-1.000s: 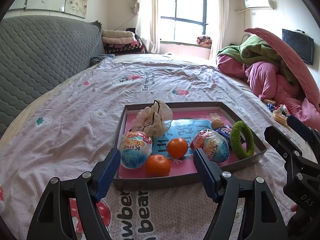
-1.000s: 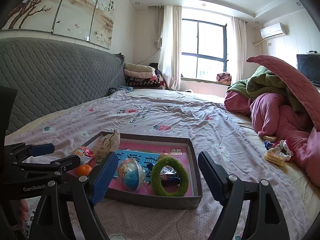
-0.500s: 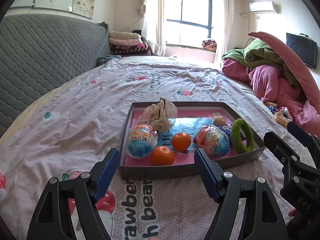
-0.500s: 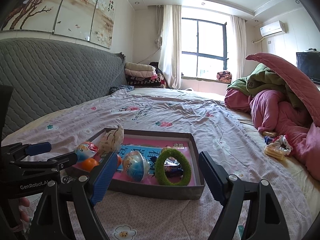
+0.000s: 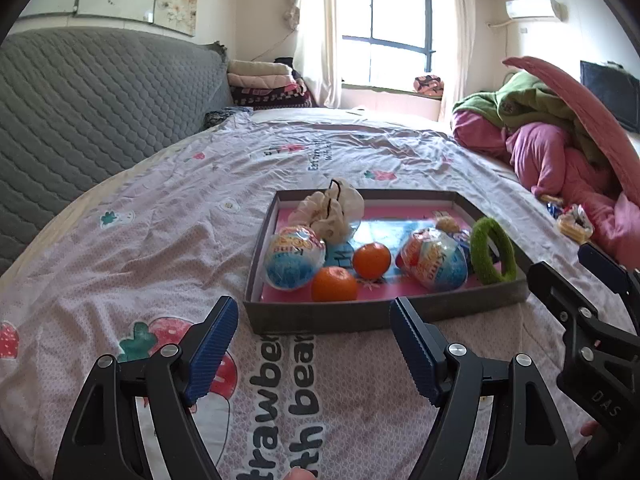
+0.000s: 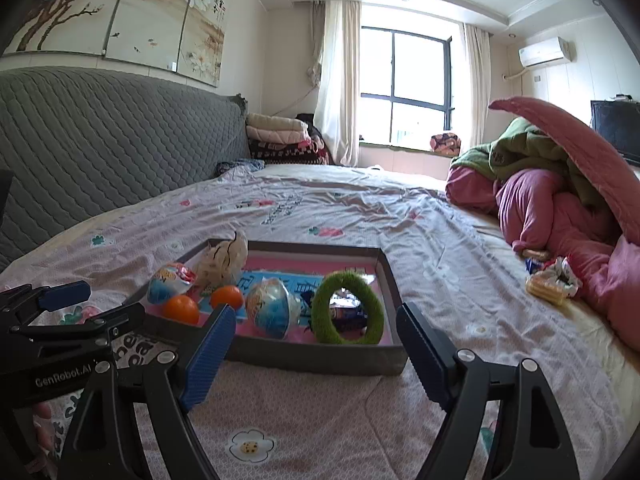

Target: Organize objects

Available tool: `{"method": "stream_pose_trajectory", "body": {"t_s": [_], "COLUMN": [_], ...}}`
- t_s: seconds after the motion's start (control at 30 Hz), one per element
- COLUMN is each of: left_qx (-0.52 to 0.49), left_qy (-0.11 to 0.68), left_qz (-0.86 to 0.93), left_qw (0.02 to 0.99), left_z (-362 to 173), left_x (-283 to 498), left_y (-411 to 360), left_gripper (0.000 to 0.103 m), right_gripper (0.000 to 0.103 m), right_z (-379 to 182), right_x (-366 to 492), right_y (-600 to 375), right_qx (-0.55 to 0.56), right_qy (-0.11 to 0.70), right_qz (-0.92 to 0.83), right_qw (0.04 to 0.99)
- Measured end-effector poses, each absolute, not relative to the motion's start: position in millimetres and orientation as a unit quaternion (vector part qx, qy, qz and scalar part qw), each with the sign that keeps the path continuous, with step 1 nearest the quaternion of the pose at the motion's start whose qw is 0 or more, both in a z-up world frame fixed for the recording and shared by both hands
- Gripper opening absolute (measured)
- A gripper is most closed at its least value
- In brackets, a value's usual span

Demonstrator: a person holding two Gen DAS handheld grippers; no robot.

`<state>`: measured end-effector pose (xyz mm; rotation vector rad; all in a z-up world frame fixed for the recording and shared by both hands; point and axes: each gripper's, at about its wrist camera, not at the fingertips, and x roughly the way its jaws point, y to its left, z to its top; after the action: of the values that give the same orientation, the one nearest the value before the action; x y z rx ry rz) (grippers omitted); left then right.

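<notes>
Hovering before the near wall of the shallow grey cardboard tray [image 5: 384, 314] on the bed, I hold my left gripper [image 5: 312, 354] and my right gripper [image 6: 312, 354] with jaws spread wide and empty. Inside it, two orange tangerines [image 5: 334, 284] and two foil-wrapped egg-shaped sweets [image 5: 294, 258] sit along the near edge, a fuzzy green ring [image 6: 347, 309] leans at the near right corner and a cream scrunchie [image 5: 332, 208] lies at the far left. A round fruit could roll away from my pads, or I could shove the light tray across the soft pink printed bedsheet [image 5: 160, 248], which reads "trawber" and "bear"; the other gripper bodies read "GenRobot.AI" and "DAS".
</notes>
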<state>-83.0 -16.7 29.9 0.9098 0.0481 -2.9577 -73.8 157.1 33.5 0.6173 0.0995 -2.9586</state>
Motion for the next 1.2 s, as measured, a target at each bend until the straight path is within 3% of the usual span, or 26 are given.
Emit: {"method": "stream_pose_trajectory", "body": {"t_s": [1.2], "left_qx": [0.349], "left_qy": [0.012], "left_qz": [-0.936], "left_qw": [0.04], "left_z": [-15], "left_x": [-90], "left_y": [-16], "left_gripper": [0.079], "right_gripper": [0.082], "right_z": [-9], "right_x": [-81], "right_y": [167], "right_qx": [0.288], "right_qy": [0.002], "right_qz": [-0.956], "right_qw": [0.058]}}
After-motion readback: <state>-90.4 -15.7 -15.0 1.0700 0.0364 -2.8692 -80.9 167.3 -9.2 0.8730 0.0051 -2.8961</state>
